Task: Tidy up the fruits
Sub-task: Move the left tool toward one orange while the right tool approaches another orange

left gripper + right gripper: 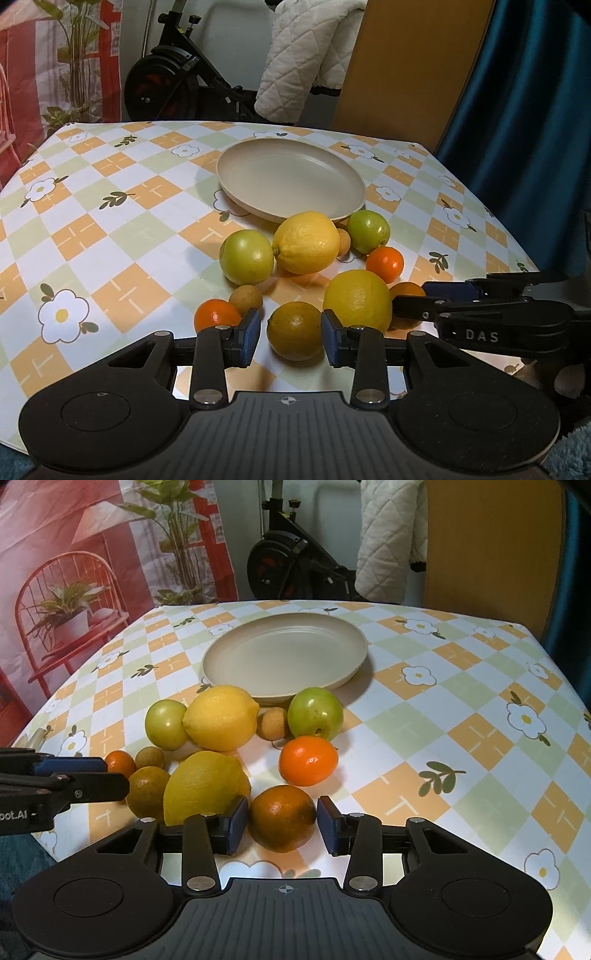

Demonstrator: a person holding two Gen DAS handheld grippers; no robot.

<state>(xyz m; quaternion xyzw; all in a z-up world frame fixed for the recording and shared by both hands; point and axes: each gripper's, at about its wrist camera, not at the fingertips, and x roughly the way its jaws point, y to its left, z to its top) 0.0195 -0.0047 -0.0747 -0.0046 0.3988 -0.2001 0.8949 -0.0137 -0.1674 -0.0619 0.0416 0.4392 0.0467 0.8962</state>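
An empty beige plate (pixel 288 177) (pixel 284 653) sits mid-table. In front of it lie several fruits: two lemons (pixel 306 242) (pixel 358 299), two green apples (pixel 246 256) (pixel 368 230), bright oranges (pixel 385 263) (pixel 216 315), small brown fruits (pixel 245 300). My left gripper (pixel 290 336) is open, its pads either side of a dull orange citrus (pixel 294 330) with small gaps. My right gripper (pixel 279 825) is open around a dark orange (pixel 282 818); a gap shows at the right pad.
The table wears a checked flower-print cloth (pixel 110 229). An exercise bike (pixel 173 81), a white quilted cover (pixel 306 55) and a blue curtain (pixel 524 110) stand behind. The table's near edge is just under both grippers.
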